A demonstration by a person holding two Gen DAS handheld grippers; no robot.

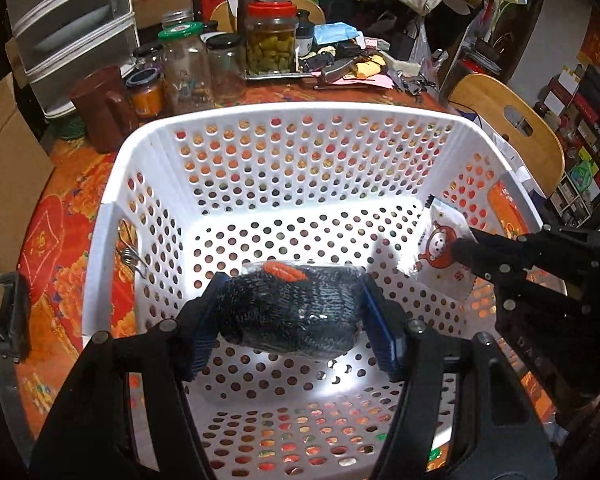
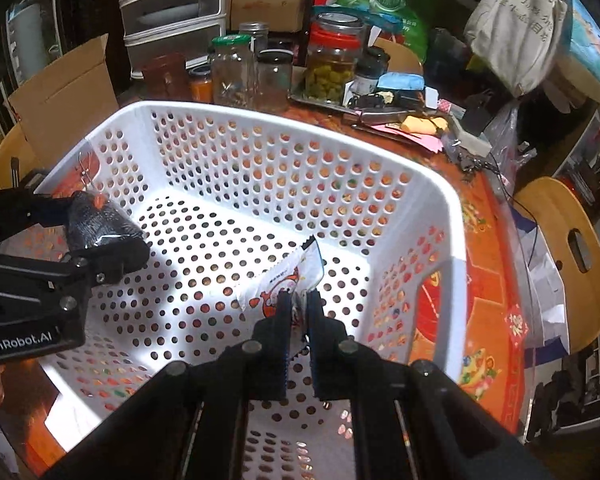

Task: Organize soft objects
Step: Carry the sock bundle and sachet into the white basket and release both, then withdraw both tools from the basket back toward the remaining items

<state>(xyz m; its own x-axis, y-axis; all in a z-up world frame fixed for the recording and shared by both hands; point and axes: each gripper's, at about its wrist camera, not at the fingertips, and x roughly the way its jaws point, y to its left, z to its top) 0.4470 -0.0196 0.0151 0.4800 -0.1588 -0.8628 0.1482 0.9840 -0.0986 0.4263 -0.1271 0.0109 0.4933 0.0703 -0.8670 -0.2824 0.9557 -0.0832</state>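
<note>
Over the white perforated basket (image 1: 112,184) we hold two soft items for dropping in: left gripper (image 1: 290,320) clamped across a dark knit bundle (image 1: 292,312), right gripper (image 2: 298,320) pinched on a flat printed packet (image 2: 288,276), both clear of the floor.

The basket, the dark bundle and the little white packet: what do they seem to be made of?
Basket: looks like glossy white moulded plastic, punched with round holes. Dark bundle: seemingly grey-black knitted yarn, ribbed stitches visible, apparently under shiny clear film. White packet: probably printed plastic or foil film, crinkled, with a serrated edge.
</note>
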